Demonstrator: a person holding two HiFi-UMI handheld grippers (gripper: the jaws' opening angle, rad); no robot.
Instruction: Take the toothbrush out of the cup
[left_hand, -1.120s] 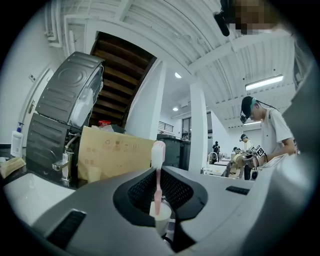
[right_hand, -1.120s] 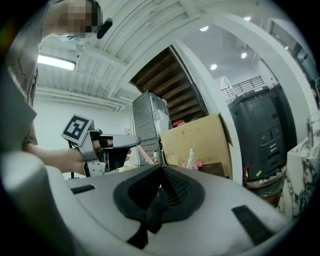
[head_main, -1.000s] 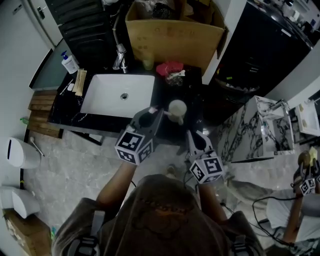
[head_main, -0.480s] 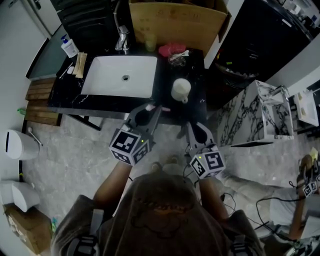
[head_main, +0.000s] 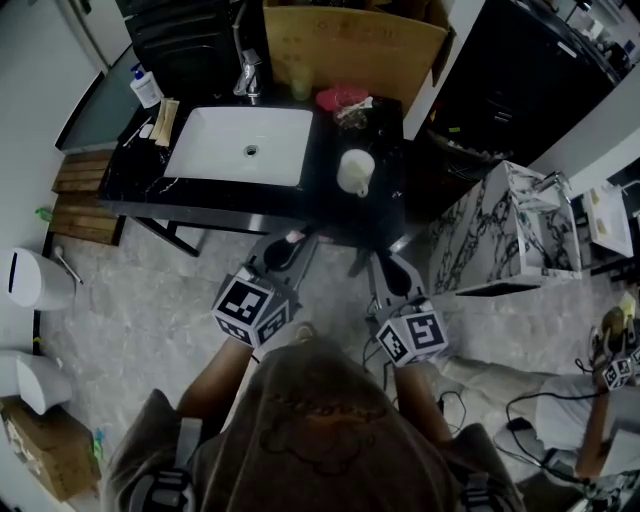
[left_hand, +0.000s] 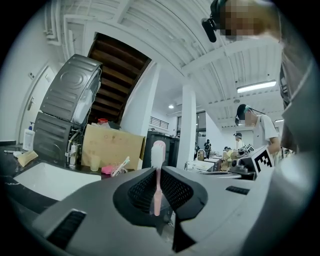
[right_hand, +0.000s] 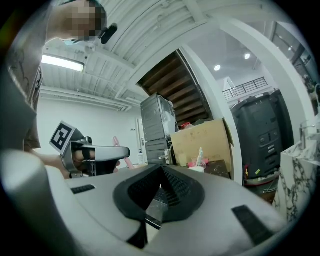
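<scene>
The left gripper (head_main: 292, 246) has its jaws pressed together on a pink toothbrush (left_hand: 158, 176). The slim handle is clamped low down, and the brush stands upright with its paler, whitish head above the jaw tips. The right gripper (right_hand: 161, 169) is closed to a point with nothing in it.

Both grippers lie level, side by side over the grey stone floor (head_main: 150, 290), just short of the front edge of the black bench (head_main: 335, 205). The toothbrush is therefore off the bench and well apart from the white cup (head_main: 356, 170), which stands just right of the white sink (head_main: 240, 147). There is open floor to the left of the grippers and a marbled white unit (head_main: 500, 230) to the right. A cardboard box (head_main: 350, 45) stands at the bench's back edge.

The head view shows the toothbrush only as a pink fleck, while the left gripper view shows its handle and head. Only the right gripper view shows a pale stick (right_hand: 200, 155) above the cup's rim. Whether it stands in the cup or behind it cannot be told.
</scene>
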